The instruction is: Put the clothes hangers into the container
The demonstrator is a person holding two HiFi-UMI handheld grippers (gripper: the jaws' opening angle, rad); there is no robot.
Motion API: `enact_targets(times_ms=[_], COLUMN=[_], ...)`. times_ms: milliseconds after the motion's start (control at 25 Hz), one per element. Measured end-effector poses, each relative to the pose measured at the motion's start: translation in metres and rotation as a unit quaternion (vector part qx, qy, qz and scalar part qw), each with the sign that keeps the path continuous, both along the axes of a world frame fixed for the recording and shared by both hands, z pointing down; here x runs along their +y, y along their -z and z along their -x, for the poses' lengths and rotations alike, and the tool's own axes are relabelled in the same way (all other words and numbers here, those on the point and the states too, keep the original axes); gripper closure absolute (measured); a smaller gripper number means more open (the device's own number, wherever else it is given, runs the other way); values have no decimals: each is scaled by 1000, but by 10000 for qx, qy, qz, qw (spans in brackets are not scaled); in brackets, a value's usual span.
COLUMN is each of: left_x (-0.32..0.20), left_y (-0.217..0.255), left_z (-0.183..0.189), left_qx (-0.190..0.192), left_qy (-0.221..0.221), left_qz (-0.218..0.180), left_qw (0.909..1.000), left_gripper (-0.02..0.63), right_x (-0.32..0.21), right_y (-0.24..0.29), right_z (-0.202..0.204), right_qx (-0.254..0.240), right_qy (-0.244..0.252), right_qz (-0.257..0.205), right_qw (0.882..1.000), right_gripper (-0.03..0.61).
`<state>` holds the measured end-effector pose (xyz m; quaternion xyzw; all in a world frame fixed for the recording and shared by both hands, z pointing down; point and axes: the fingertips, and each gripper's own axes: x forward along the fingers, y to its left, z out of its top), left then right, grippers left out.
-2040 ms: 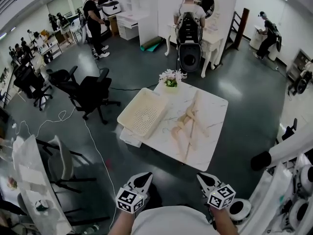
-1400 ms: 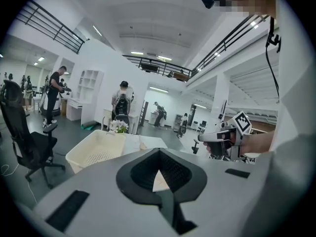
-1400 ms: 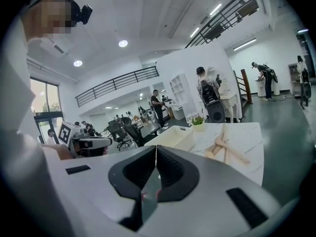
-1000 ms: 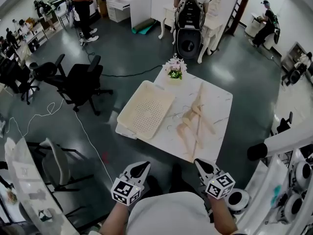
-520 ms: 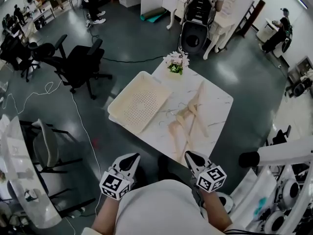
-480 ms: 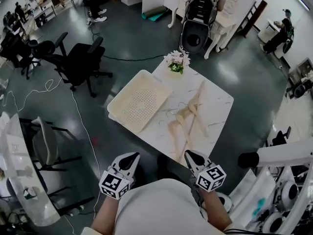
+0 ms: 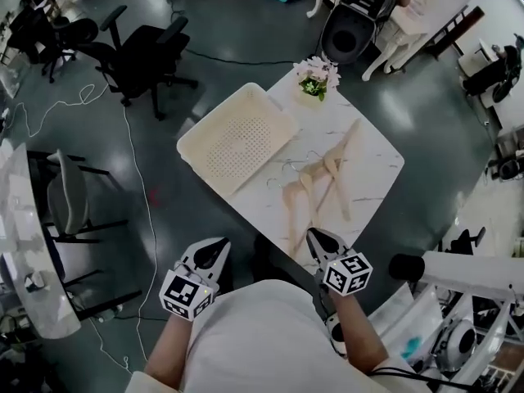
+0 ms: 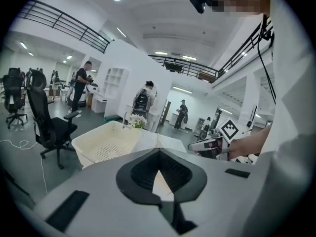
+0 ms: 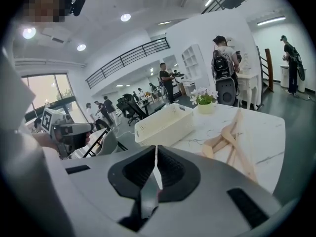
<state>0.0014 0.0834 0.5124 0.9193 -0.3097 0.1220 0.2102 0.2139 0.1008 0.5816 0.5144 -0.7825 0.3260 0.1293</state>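
Several pale wooden hangers [image 7: 318,188] lie in a loose pile on the white marble table [image 7: 372,166], to the right of the cream perforated basket [image 7: 237,136]. The basket holds nothing. My right gripper [image 7: 312,234] is shut and empty at the table's near edge, just short of the pile's closest hanger. In the right gripper view the hangers [image 9: 232,137] lie ahead to the right and the basket [image 9: 165,122] ahead to the left. My left gripper [image 7: 219,243] is shut and empty over the floor, short of the table. The left gripper view shows the basket [image 8: 106,142] ahead.
A small pot of flowers [image 7: 313,79] stands at the table's far corner. Black office chairs [image 7: 143,51] stand on the dark floor to the left, and a white cable [image 7: 139,178] trails past them. White equipment [image 7: 458,277] stands at my right. People stand in the background.
I have come closer to the table. Both grippers moved forward and down, the right one farther, reaching the near edge by the hangers. Both stayed shut and empty.
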Motion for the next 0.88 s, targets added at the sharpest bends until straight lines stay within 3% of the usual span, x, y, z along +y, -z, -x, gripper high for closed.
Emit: enact_targets(times_ms=[360,520,880], left_x=[1,0,-6], left_y=[-25,-32,-54], left_z=[7,10,5], left_qx=[-217,-302,-384], left_qy=[267,362,592], left_qz=[248,317,540], left_qw=[9991,9984,9960], left_gripper=[606,606,606], right_x=[-20,-27,-32], right_y=[-61,-91,-176], right_z=[-8,-5,-14], right_qx=[121,171,713], right_qy=[282,446,632], right_qz=[561,815,1573], right_qw=[9980,9955,9829], right_gripper=[552,520,491])
